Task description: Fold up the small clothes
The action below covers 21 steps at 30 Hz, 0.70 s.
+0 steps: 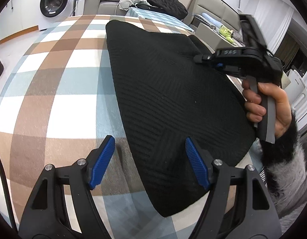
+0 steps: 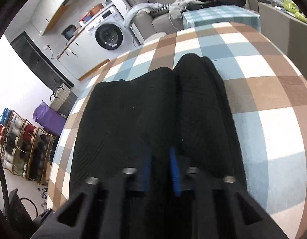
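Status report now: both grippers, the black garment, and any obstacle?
Left gripper open, empty, over the garment's edge. Right gripper nearly shut above the black garment, no cloth visibly pinched. Nothing blocking on the checked cloth.

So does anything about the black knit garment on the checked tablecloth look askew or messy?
Slightly. The black ribbed knit garment lies flat on the brown, blue and white checked tablecloth, but its right side is bunched into a raised, rolled ridge. No damage or spills.

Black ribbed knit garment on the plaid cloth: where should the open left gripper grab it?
Probably the black ribbed knit garment's near edge by the left gripper, coming in low from the bare plaid cloth: it lies flat, so only an edge offers a pinch.
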Each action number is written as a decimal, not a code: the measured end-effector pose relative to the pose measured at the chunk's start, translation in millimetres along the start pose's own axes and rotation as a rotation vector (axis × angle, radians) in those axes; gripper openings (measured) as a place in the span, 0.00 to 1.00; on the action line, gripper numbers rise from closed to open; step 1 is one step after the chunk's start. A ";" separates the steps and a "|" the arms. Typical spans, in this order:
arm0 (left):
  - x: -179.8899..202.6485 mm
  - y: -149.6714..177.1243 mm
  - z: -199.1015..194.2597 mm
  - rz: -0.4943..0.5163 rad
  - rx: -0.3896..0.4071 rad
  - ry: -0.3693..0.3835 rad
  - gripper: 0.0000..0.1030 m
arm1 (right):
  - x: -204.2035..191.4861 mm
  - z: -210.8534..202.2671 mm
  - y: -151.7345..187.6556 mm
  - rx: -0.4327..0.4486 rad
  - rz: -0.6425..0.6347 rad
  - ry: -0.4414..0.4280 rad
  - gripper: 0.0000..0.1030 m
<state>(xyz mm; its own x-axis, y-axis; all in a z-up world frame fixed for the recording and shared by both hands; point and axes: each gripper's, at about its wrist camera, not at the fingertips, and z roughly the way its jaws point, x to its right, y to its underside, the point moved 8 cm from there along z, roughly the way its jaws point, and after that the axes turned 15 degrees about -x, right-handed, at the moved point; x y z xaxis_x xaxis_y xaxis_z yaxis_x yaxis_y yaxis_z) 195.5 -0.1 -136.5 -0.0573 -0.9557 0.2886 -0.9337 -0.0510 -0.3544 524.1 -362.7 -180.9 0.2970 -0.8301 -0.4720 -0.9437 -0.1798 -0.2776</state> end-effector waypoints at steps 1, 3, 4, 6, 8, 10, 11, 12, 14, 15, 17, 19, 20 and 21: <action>-1.4 -1.8 -0.5 -0.003 0.003 -0.003 0.68 | -5.8 -6.6 -4.6 0.033 -0.028 -0.028 0.10; -5.3 -6.2 0.0 -0.013 0.007 -0.004 0.68 | -9.1 -13.5 -8.9 0.064 -0.062 0.001 0.10; -7.2 -8.0 0.9 -0.021 0.007 -0.006 0.68 | -5.3 -11.4 -10.4 0.047 -0.053 0.025 0.10; -11.0 -10.7 3.8 -0.036 0.002 -0.007 0.68 | 8.3 1.2 -10.9 -0.010 -0.020 0.082 0.12; -13.3 -11.4 5.2 -0.046 -0.002 -0.008 0.68 | 10.0 3.8 -2.5 -0.042 -0.027 0.083 0.15; -12.9 -10.8 5.2 -0.044 0.000 -0.007 0.68 | 4.7 -6.4 13.6 -0.042 -0.057 0.033 0.24; -12.4 -10.2 5.2 -0.040 0.000 -0.010 0.68 | 2.8 -9.2 24.0 -0.058 -0.075 0.010 0.25; -11.8 -9.7 5.0 -0.037 0.001 -0.012 0.68 | 1.5 -13.7 36.2 -0.068 -0.087 -0.011 0.25; -10.2 -9.4 5.3 -0.034 0.000 -0.007 0.68 | -1.0 -23.4 68.9 -0.091 -0.118 -0.055 0.25; -9.0 -9.5 5.6 -0.031 0.001 -0.004 0.68 | -2.4 -27.9 83.5 -0.102 -0.136 -0.073 0.25; -6.9 -10.8 7.0 -0.025 0.001 -0.001 0.68 | -3.2 -35.6 106.0 -0.086 -0.156 -0.092 0.24; -5.9 -12.5 8.9 -0.023 0.002 0.000 0.68 | 0.7 -37.8 111.8 -0.056 -0.150 -0.063 0.06; -5.7 -12.9 9.7 -0.022 0.000 -0.003 0.68 | 0.9 -41.0 112.3 -0.046 -0.139 -0.090 0.05; -5.7 -12.9 10.2 -0.021 0.000 -0.003 0.68 | -0.5 -47.2 113.2 -0.019 -0.131 -0.128 0.05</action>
<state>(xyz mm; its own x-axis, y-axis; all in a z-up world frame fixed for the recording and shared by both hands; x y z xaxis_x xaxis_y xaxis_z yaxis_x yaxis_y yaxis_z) 211.5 3.0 -142.7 -0.0361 -0.9554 0.2932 -0.9348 -0.0714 -0.3480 410.2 -407.6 -172.6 0.4326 -0.7250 -0.5359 -0.8980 -0.2931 -0.3283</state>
